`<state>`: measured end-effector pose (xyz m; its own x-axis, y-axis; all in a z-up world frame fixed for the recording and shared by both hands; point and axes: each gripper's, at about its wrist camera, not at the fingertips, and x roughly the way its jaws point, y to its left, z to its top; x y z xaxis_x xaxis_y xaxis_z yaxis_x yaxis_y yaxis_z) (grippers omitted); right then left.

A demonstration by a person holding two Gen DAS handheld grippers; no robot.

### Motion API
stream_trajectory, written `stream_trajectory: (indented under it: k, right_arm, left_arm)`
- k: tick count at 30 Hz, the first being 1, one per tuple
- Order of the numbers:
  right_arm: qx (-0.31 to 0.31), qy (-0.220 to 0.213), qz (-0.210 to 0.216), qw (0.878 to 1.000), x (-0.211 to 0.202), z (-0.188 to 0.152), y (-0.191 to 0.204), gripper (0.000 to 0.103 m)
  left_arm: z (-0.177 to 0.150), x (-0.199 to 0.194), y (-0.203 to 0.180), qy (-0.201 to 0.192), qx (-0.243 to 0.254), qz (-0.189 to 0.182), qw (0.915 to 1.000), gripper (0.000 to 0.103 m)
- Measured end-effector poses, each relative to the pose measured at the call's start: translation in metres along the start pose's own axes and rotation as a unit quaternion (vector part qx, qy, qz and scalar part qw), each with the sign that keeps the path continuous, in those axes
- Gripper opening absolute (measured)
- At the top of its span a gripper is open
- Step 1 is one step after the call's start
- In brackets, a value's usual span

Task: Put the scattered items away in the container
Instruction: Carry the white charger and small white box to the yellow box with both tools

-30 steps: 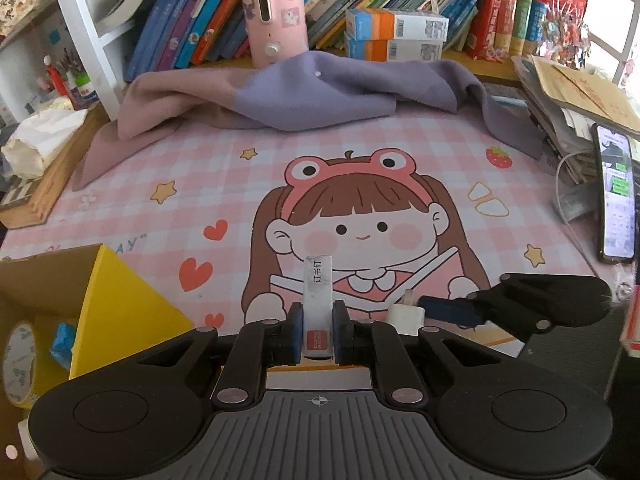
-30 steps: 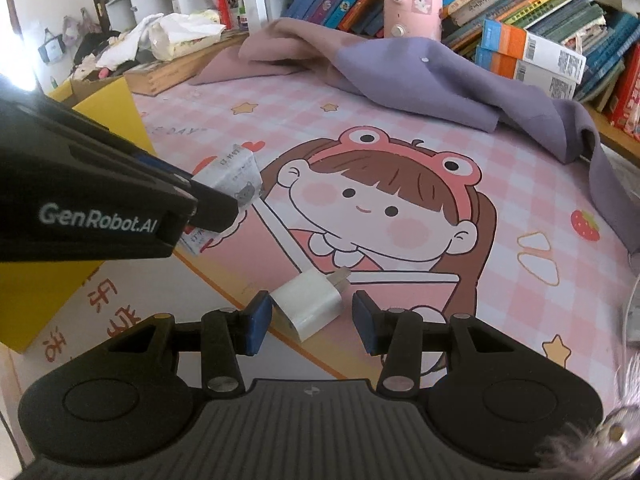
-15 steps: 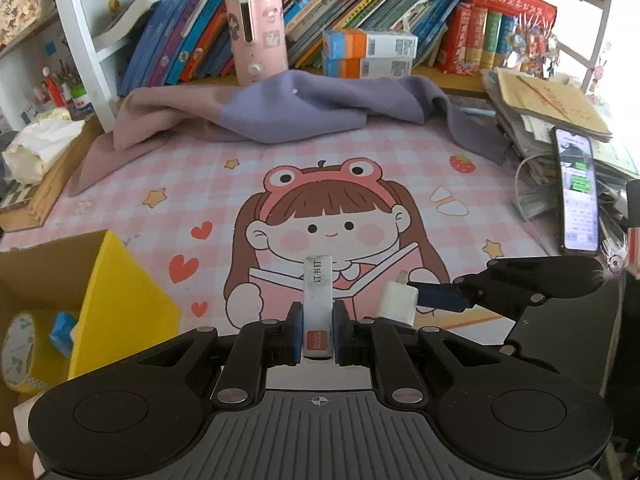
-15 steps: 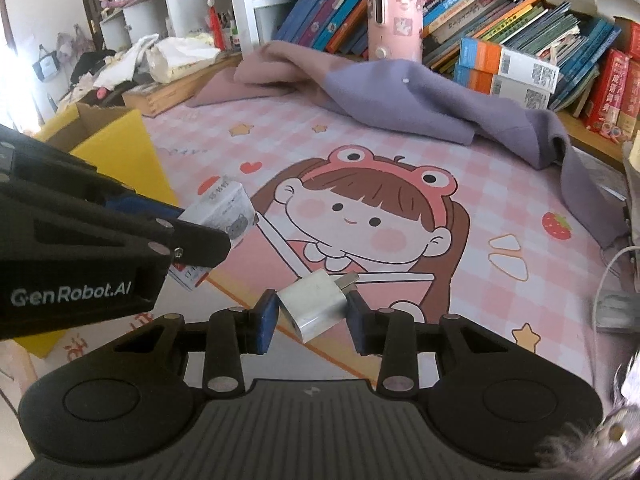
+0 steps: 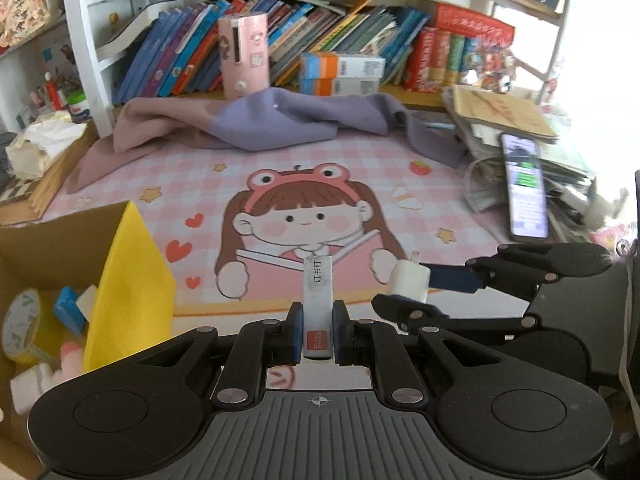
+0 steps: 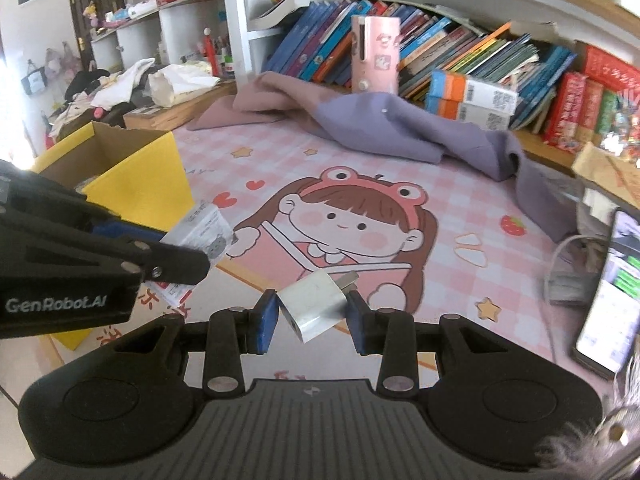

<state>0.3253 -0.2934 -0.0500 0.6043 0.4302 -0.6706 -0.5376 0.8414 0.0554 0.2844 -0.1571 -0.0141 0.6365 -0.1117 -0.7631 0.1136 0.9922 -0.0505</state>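
My left gripper (image 5: pixel 316 334) is shut on a small grey box of staples (image 5: pixel 317 300), held upright above the pink mat; it also shows in the right wrist view (image 6: pixel 202 232). My right gripper (image 6: pixel 312 316) is shut on a white charger plug (image 6: pixel 314 308), lifted off the mat; the plug also shows in the left wrist view (image 5: pixel 410 282). The yellow cardboard box (image 5: pixel 128 280) stands at the left, open, with a tape roll (image 5: pixel 20 326) and a blue item (image 5: pixel 70 308) inside. It shows in the right wrist view (image 6: pixel 148 184) too.
A purple cloth (image 5: pixel 256 124) lies at the back of the pink cartoon mat (image 5: pixel 304 200). Books and a pink device (image 5: pixel 242 54) line the shelf behind. A phone (image 5: pixel 524 184) rests on a paper stack at the right. A tissue box (image 5: pixel 36 148) sits far left.
Both grippers have risen and pulled back from the mat with their items. The right gripper closed on the plug and lifted it. More of the yellow box's inside shows.
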Motion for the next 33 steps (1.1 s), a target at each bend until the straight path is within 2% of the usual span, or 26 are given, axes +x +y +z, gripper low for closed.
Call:
stream_trajectory:
  k: [9,15,23,28,33]
  right_arm:
    - [0.008,-0.008,-0.059,0.998,-0.049,-0.018,0.016,0.035]
    - [0.015,-0.011,-0.088,0.996,-0.069,-0.029,0.041,0.035]
    - [0.007,-0.022,-0.117,0.993,-0.097,-0.046,0.1,0.035]
    - [0.012,-0.018,-0.12,0.993,-0.111,-0.064,0.135,0.034]
    - [0.008,0.0,-0.093,0.996,-0.117,-0.084,0.175,0.035]
  left_arm:
    - [-0.029,-0.033,0.003,-0.023,0.005,-0.058,0.998,0.013]
    - [-0.05,-0.06,0.017,-0.046,0.006,-0.074,0.9962,0.013]
    - [-0.094,-0.104,0.048,-0.058,-0.001,-0.084,0.9948,0.013]
    - [-0.127,-0.124,0.067,-0.051,-0.009,-0.084,0.9951,0.013]
    - [-0.16,-0.146,0.085,-0.047,-0.02,-0.079,0.9956,0.013]
